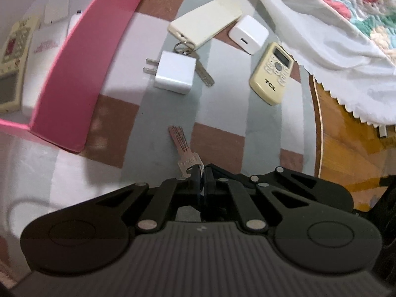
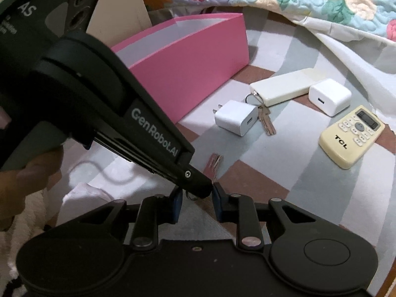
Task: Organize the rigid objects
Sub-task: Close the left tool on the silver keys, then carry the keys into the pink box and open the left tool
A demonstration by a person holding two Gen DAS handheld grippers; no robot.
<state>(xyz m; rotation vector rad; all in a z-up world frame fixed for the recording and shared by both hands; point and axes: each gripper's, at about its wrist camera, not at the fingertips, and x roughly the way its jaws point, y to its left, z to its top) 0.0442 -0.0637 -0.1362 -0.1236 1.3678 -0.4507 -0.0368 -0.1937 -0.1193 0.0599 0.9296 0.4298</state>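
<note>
Left wrist view: left gripper (image 1: pixel 201 173) is clamped on the head end of a key (image 1: pixel 182 146), blade pointing away over the checked cloth (image 1: pixel 222 113). The hold sits right at the ring end, so little metal is between the pads. Pink box (image 1: pixel 81 74) stands open to the upper left; a remote and some white items already lie inside it.

Right wrist view: right gripper (image 2: pixel 198 199) has its jaws partly apart, nothing pressed between them. The left gripper's tip crosses directly in front of that gap, with the key ring (image 2: pixel 191 196) hanging there. A hand (image 2: pixel 29 173) holds the left tool.

Not yet boxed, on the cloth: plug charger (image 1: pixel 174 73), second keys (image 1: pixel 198 64) on a ring tied to the cream power bank (image 1: pixel 205 22), square charger (image 1: pixel 248 34), TCL remote (image 1: pixel 272 74).

Risks, as judged from here:
- Key may pivot or slip out in transit, since the grip is narrow and off-centre on a smooth flat part.
- The two tools are very near each other; any inward move of the right one could knock the left tip or snag the ring.
- A low carry could catch the blade on the box wall and lever it free.
- A drop onto the cloth near the box corner would leave it hard to re-pinch flat.
</note>
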